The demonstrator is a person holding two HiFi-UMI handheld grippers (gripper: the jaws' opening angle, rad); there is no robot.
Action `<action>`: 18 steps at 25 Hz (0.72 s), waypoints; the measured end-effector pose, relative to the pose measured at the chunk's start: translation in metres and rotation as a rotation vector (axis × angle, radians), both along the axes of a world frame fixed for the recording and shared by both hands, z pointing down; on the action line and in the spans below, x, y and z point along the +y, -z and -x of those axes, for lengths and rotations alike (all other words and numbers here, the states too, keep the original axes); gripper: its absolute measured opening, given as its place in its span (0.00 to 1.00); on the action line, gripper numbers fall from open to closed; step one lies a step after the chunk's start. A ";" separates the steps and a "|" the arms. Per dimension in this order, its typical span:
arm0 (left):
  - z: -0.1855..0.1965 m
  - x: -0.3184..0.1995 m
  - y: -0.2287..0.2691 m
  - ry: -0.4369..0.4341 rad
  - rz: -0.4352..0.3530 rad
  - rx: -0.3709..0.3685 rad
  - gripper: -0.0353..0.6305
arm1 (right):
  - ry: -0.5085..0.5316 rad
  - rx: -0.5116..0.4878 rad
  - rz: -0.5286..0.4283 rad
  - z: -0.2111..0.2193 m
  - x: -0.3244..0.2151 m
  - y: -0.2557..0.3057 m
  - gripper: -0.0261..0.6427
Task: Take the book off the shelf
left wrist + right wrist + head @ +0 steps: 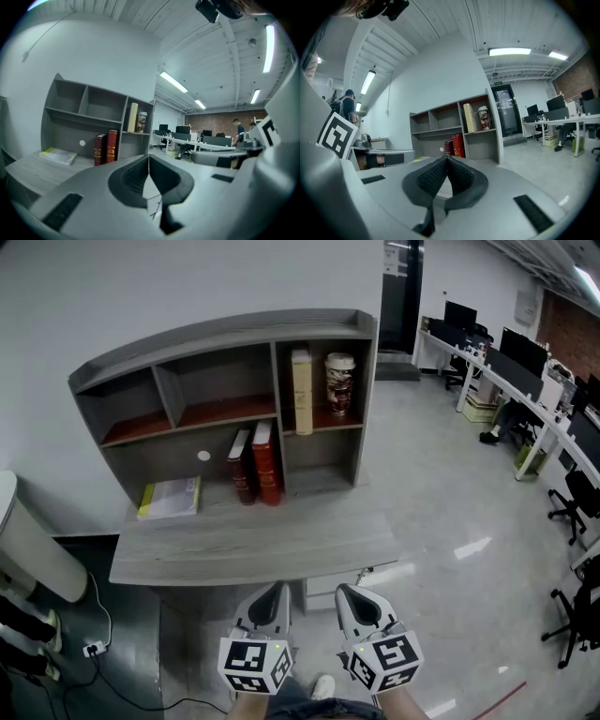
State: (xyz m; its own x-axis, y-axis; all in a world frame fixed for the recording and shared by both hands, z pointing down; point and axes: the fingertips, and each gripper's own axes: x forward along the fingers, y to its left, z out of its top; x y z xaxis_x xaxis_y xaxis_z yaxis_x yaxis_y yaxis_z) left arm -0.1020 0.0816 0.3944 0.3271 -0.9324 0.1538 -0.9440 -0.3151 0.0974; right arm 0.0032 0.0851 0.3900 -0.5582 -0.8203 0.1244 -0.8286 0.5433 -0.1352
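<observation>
A grey shelf unit point(127, 365) stands on a grey desk point(253, 545) against the wall. Its upper right compartment holds an upright tan book point(302, 392) beside a patterned can point(339, 382). In the lower middle compartment a red book point(267, 462) and a darker red book point(241, 467) stand upright. A yellow-green book point(171, 498) lies flat at lower left. My left gripper point(279, 590) and right gripper point(345, 592) hover side by side in front of the desk's near edge, well short of the shelf. Both are shut with nothing between the jaws.
Office desks with monitors point(521, 352) and black chairs point(574, 502) fill the right side of the room. A white cylinder point(28, 549) and floor cables point(94, 648) sit at the left. People stand far off point(239, 126).
</observation>
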 end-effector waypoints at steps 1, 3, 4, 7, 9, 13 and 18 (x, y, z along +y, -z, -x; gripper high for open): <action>0.000 -0.004 0.004 0.007 -0.008 0.010 0.07 | 0.000 -0.004 0.000 -0.002 0.000 0.001 0.05; 0.000 -0.010 0.012 0.015 -0.022 0.028 0.07 | -0.005 -0.006 -0.003 -0.007 -0.001 0.002 0.05; -0.001 -0.013 0.015 0.016 -0.027 0.034 0.07 | -0.009 -0.006 -0.005 -0.010 -0.001 0.003 0.05; -0.006 -0.020 0.025 0.011 -0.042 0.041 0.07 | -0.024 -0.006 -0.011 -0.020 -0.004 0.005 0.05; -0.009 -0.025 0.032 0.006 -0.055 0.041 0.07 | -0.033 -0.007 -0.017 -0.025 -0.006 0.007 0.05; -0.015 -0.034 0.049 -0.001 -0.085 0.038 0.07 | -0.050 -0.007 -0.018 -0.034 -0.011 0.008 0.05; -0.017 -0.050 0.070 -0.013 -0.118 0.050 0.14 | -0.060 -0.004 -0.012 -0.041 -0.020 0.008 0.05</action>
